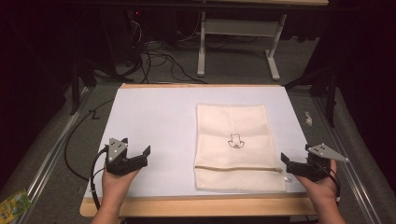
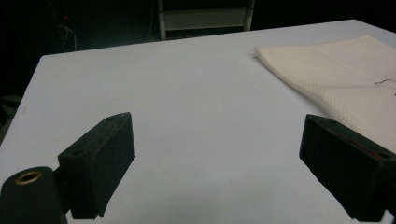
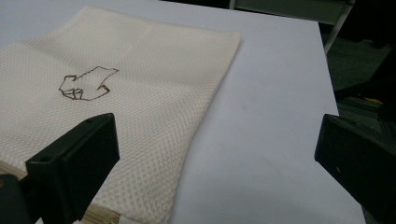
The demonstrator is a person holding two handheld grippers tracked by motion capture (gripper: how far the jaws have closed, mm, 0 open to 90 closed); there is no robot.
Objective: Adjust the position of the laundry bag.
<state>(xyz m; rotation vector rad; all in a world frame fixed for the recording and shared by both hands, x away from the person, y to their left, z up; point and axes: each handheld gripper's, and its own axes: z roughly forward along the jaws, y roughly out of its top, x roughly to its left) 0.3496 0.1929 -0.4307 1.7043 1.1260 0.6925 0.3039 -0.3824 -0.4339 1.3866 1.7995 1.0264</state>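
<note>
Mesh bag: a cream mesh bag (image 1: 235,147) lies flat on the desk, just ahead of and inward from the right claw, well off to the right of the left claw.
Zipper: a zipper line (image 1: 238,168) crosses the bag near its near edge; its end is just beside the right claw's tips.
Mark on bag: a small brown outline drawing (image 3: 87,84) sits mid-bag; no words or brand can be read on it.
Right claw: the right claw (image 1: 286,163) is held at the desk's near right edge, jaws spread wide, gripping nothing; in the right gripper view one jaw hangs over the bag's edge, the other over bare desk.
Left claw: the left claw (image 1: 146,154) is at the near left, jaws wide apart and empty, over bare surface.
Desk: the desk (image 1: 154,116) has a white top with a wooden rim.
Floor: a yellow-green packet (image 1: 13,204) lies left of the left claw; its print is too small to read.
</note>
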